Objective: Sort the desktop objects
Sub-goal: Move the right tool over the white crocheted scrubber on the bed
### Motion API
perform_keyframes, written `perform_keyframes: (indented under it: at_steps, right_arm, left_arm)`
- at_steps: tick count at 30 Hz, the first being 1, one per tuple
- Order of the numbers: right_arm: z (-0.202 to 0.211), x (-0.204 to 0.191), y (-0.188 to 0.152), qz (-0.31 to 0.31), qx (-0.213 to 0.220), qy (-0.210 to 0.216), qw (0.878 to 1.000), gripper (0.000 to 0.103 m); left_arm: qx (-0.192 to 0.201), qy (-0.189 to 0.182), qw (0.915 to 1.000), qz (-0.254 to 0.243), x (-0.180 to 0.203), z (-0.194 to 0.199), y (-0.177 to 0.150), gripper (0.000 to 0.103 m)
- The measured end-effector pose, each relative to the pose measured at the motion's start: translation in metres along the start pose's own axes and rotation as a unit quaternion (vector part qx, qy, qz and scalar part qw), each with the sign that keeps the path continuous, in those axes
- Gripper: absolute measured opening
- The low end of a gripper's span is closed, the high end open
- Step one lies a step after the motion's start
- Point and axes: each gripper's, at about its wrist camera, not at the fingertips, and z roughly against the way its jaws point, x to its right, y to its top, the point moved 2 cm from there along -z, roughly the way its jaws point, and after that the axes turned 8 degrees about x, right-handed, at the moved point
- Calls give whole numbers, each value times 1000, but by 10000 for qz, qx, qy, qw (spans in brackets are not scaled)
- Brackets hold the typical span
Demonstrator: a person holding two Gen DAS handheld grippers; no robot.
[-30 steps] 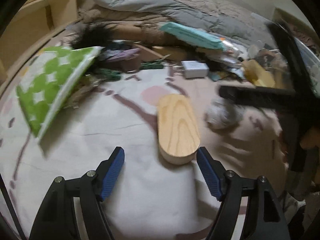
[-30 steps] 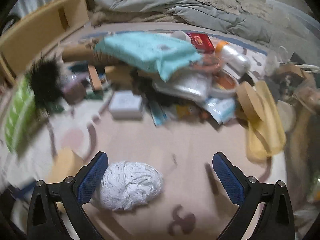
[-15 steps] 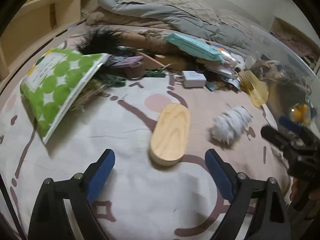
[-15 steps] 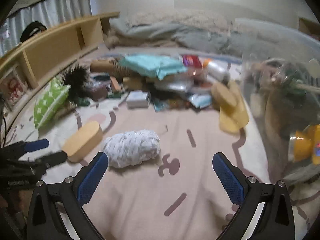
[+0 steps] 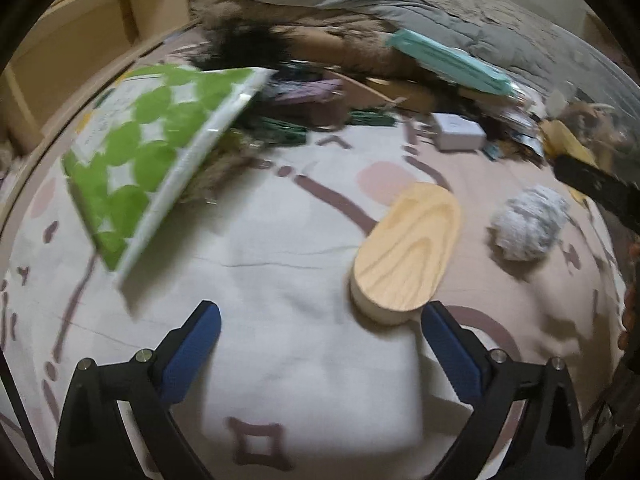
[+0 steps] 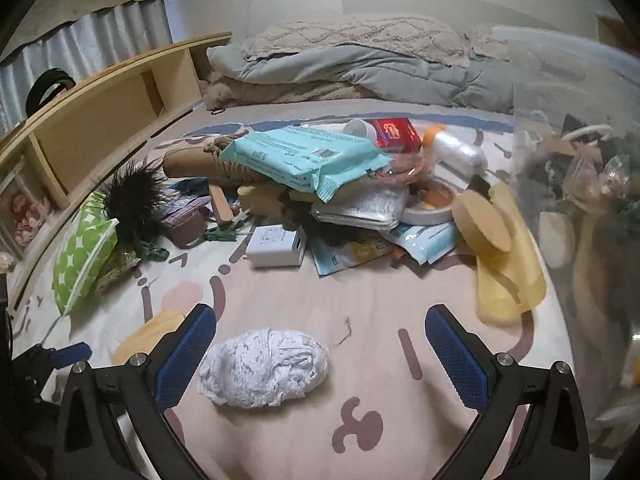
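On the near part of the bedsheet (image 6: pixel 360 296), short of the clutter heaped toward the pillow end, the right gripper (image 6: pixel 320 344) hangs with its blue pads spread wide, empty, the white yarn ball (image 6: pixel 264 368) lying between them nearer the left pad. The left gripper (image 5: pixel 320 340), equally wide and empty, faces the oval wooden block (image 5: pixel 408 252) just ahead of its right finger. Closing off-centre, I reckon, would nudge the soft ball sideways rather than catch it.

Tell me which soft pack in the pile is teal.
The wipes pack lying on top of the pile is teal; the green-dotted pack leans at the left edge.
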Motion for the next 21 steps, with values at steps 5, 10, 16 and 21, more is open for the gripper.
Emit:
perform_keyframes:
  at_steps: [5,10,16,21]
  right_arm:
    - [-1,6,-10,-224,-112,220,9994,103]
    - [7,-2,-18,-202,-141,615,9978,103]
    - [6,-26,-30,456,-326,885,9945,103]
    - [-6,-37,-37,786,-573,919,9910,103]
  left_arm:
    - [79,482,9984,284,-25,-5,7,102]
    - [59,426,9983,385,-28,-5,6,101]
    - [178,115,9997,124,-9,5,2,101]
    - [88,127,9999,-19,1,-4,1,101]
